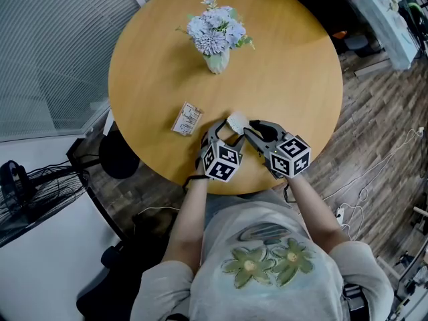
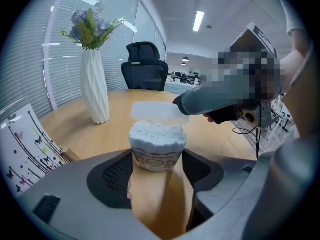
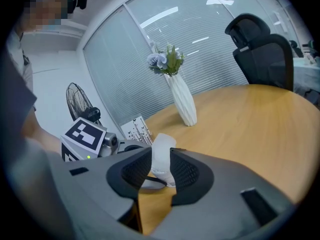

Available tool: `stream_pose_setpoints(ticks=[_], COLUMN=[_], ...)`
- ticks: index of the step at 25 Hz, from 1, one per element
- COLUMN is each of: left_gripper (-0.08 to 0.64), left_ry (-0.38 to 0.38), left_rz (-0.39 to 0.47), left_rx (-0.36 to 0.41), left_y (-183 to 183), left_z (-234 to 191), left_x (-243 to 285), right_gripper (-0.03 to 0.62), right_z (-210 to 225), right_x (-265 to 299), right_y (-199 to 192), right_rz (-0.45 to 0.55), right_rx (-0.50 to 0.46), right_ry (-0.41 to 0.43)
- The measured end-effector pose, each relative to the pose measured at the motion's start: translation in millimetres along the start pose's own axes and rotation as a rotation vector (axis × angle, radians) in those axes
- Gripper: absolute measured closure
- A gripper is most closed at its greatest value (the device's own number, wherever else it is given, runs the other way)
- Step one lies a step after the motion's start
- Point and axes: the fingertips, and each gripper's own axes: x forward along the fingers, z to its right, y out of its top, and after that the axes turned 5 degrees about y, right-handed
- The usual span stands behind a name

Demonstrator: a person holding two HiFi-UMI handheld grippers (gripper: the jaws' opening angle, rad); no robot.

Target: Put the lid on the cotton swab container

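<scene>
As only the left gripper view shows me, container [image 2: 157, 151]: upright, long axis vertical, swabs [image 2: 157, 134] up, at table's [image 1: 287, 79] near edge.
Left gripper [image 2: 157, 170]: clamped on container.
Lid [image 2: 156, 112]: flat, just above swabs.
Right gripper [image 3: 161, 165]: pinching lid's rim.

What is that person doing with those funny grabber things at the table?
A person at a round wooden table has a gripper in each hand. The left gripper holds a cotton swab container packed with white swabs. The right gripper pinches the clear lid by its edge and holds it right over the swabs. The lid is not pushed down yet, so the container is still open.
</scene>
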Motion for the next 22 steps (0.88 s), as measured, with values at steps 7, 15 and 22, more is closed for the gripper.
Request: stream_pose_setpoints(ticks=[7,15,22], left_gripper=[0.253,0.253,0.255], left_ry=[0.0,-0.007,-0.012], left_rz=[-0.001,0.002,0.003], left_rx=[0.0,-0.003,-0.004], left_y=[0.3,-0.2,-0.8], left_z=[1.1,0.3,0.0], left_x=[-0.1,0.8,1.9], right_gripper=[0.472,0.474,0.472], right_z=[-0.7,-2.1,-1.8], right_x=[-0.2,2.3,3.5], right_y=[-1.1,-2.2,-2.3], right_rz=[-0.017,-0.028,-0.025], right_rx=[-0.024,-0.046,-0.047], right_ry=[-0.011,-0.021,-0.029])
